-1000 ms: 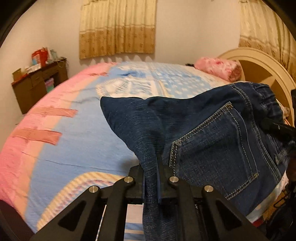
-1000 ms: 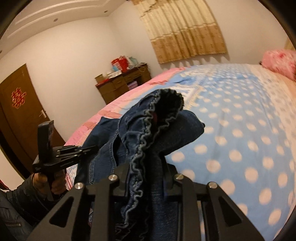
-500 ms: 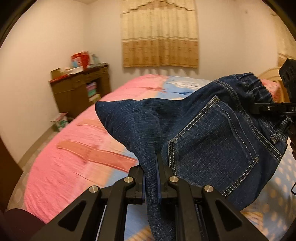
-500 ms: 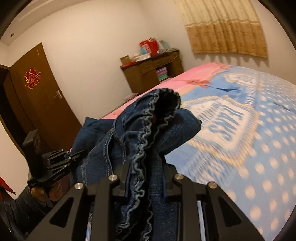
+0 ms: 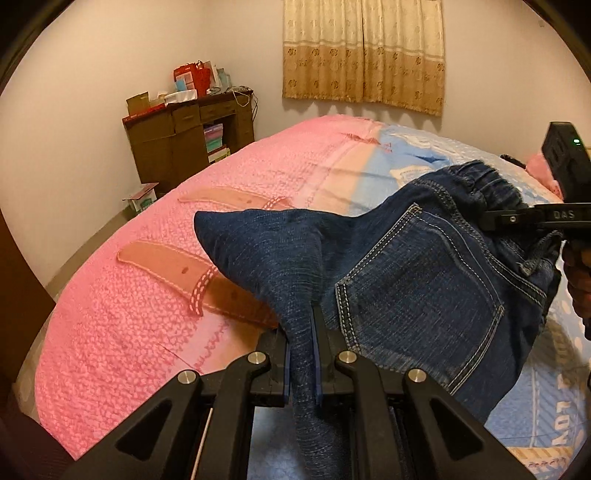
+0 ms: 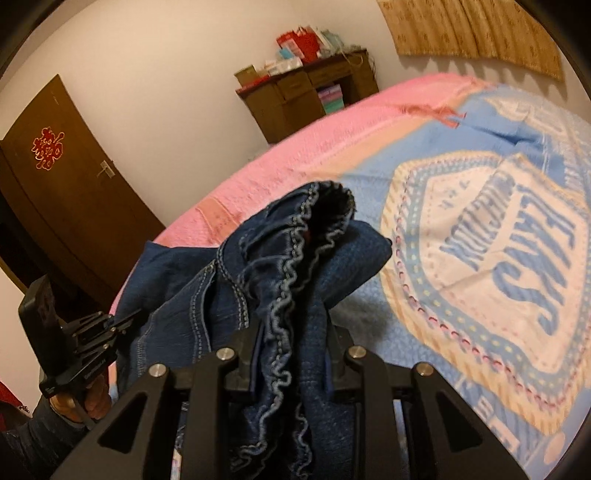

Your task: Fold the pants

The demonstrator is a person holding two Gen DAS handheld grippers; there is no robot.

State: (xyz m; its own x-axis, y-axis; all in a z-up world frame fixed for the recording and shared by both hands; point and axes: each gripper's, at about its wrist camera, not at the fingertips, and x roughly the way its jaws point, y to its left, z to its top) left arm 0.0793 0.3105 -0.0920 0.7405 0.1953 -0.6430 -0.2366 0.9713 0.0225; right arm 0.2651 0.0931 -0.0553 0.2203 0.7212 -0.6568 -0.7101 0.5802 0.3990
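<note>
The jeans (image 5: 424,280) are held above the bed (image 5: 147,295), soft, limp denim: left gripper (image 5: 303,354) pinched on thin fabric, right gripper (image 6: 291,354) clamped round the bunched waistband, the firmest hold.

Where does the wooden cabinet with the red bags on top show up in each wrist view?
Left wrist view: wooden cabinet stands upper left, against the wall beyond the pink side of the bed.
Right wrist view: wooden cabinet is top centre, right of the brown door.
Shared landmark: the curtain.
</note>
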